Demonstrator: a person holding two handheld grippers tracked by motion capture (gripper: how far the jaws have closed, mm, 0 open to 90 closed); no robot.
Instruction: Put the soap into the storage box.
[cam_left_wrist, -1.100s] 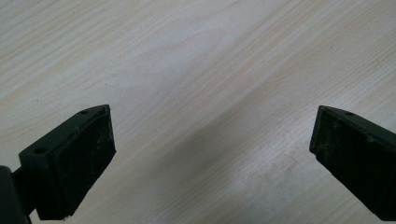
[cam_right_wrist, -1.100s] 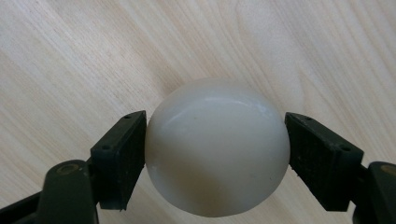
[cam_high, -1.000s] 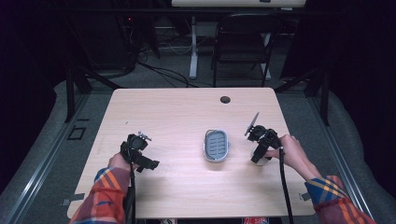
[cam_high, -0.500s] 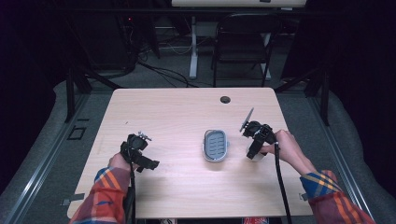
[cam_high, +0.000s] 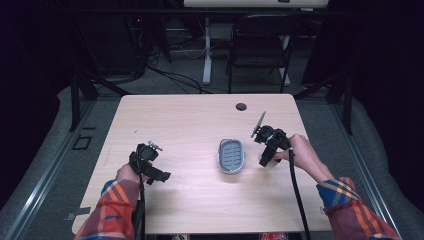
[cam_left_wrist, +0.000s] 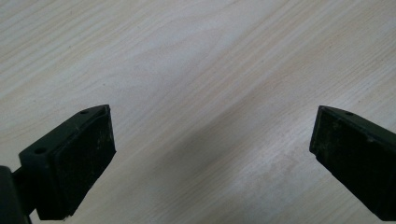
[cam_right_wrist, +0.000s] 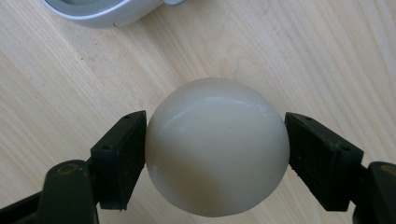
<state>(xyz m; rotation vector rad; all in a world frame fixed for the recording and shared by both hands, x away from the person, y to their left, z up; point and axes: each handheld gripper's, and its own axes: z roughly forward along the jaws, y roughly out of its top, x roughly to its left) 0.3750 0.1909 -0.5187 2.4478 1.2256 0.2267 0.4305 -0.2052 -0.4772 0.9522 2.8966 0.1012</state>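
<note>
A smooth white rounded lump (cam_right_wrist: 217, 144), like a bar of soap, sits between the jaws of my right gripper (cam_right_wrist: 219, 142), which is shut on it just above the wood. In the high view my right gripper (cam_high: 265, 159) is close to the right side of a grey oval slatted dish (cam_high: 231, 156), and the dish's rim (cam_right_wrist: 98, 11) shows beyond the lump. The dish holds nothing. My left gripper (cam_high: 159, 175) rests at the table's front left, open, with bare wood between its pads (cam_left_wrist: 74, 163).
The light wooden table (cam_high: 190, 125) has a small dark round hole (cam_high: 241, 106) near its far edge. A black chair (cam_high: 260, 45) and cables stand on the floor behind the table. Cables trail from both grippers toward the near edge.
My right gripper has moved left toward the grey dish with the white lump held in it. The left gripper has stayed put.
</note>
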